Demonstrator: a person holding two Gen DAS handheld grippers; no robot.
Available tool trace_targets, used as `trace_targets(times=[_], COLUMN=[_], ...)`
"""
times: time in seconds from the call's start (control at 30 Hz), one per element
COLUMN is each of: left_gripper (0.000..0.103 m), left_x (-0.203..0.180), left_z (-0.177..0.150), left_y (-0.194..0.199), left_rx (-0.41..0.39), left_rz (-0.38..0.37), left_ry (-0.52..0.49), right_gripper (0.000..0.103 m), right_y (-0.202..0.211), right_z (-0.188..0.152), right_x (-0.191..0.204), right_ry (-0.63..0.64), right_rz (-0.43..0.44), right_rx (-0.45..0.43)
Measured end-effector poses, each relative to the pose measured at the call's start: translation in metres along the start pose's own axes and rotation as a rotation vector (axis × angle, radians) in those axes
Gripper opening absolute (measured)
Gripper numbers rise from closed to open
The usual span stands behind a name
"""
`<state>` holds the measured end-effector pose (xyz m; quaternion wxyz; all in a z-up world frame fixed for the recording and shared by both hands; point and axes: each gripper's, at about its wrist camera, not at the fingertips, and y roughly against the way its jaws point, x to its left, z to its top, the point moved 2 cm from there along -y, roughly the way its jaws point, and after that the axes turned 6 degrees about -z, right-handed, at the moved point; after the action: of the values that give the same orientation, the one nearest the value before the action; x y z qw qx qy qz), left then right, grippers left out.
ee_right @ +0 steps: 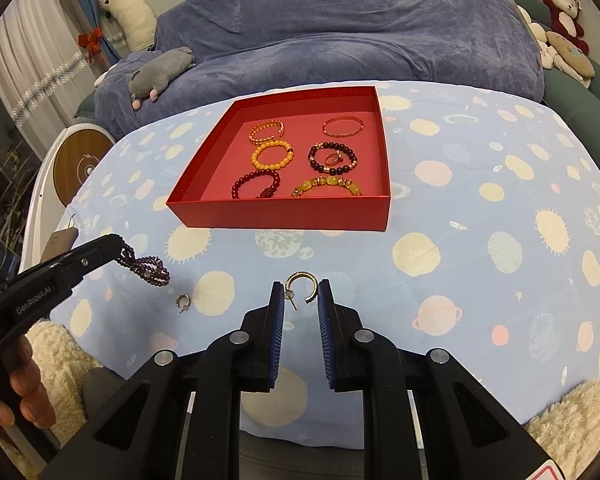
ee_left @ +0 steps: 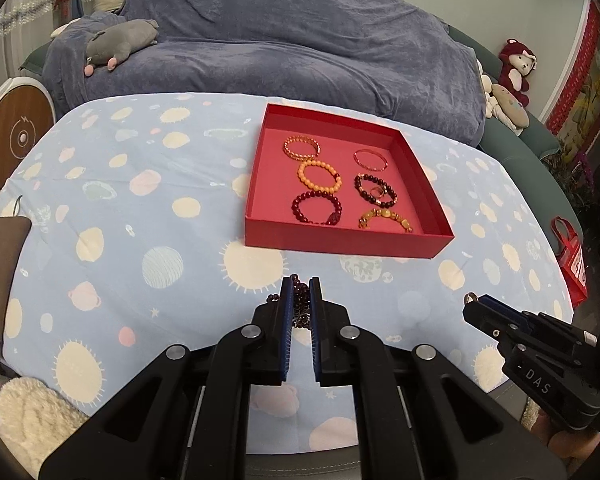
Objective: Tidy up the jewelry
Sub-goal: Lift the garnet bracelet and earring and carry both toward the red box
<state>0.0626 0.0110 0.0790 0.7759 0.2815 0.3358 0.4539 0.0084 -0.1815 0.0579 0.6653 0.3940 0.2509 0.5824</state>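
- Left wrist view: my left tongs [ee_left: 300, 294] were clamped on a dark purple beaded bracelet [ee_left: 299, 304], held above the worktop covered in a pale blue planet-print cloth [ee_left: 140, 208]. The shallow red cardboard tray [ee_left: 342, 242] sat straight ahead, six bracelets already laid in two columns. I judged that the bracelet should be carried over the near wall and lowered into bare floor before release, so that it did not tangle with the others.
- Right wrist view: my right tongs [ee_right: 301, 294] pinched a gold open-hoop earring [ee_right: 300, 286] across its width, the post hanging down. Its matching small gold earring [ee_right: 183, 301] lay on the cloth, near the dangling bracelet. The grip looked light; I judged that steady pressure would be needed on the way to the tray.
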Motion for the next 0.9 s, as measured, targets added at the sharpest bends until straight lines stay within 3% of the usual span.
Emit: trace_targets(times=[0.4, 0.6, 0.63, 0.73, 0.9], left_gripper=[0.002, 0.005, 0.006, 0.038, 0.043], left_x=[-0.004, 0.003, 0.007, 0.023, 0.035], left_z=[0.059, 0.057, 0.052, 0.031, 0.001], left_y=[0.011, -0.001, -0.005, -0.019, -0.045], left_rx=[-0.082, -0.063, -0.055, -0.009, 0.058], left_rz=[-0.028, -0.006, 0.006, 0.042, 0.077], left_ry=[-0.02, -0.006, 0.006, 0.054, 0.052], right_gripper=[0.016, 0.016, 0.016, 0.016, 0.016], right_y=[0.009, 0.006, 0.004, -0.001, -0.011], right_z=[0.043, 0.049, 0.047, 0.038, 0.028], right_x=[0.005, 0.007, 0.007, 0.009, 0.01], right_ry=[0.015, 0.014, 0.015, 0.017, 0.018], right_rz=[0.02, 0.027, 0.027, 0.029, 0.031], right_rx=[-0.066, -0.068, -0.061, -0.042, -0.008])
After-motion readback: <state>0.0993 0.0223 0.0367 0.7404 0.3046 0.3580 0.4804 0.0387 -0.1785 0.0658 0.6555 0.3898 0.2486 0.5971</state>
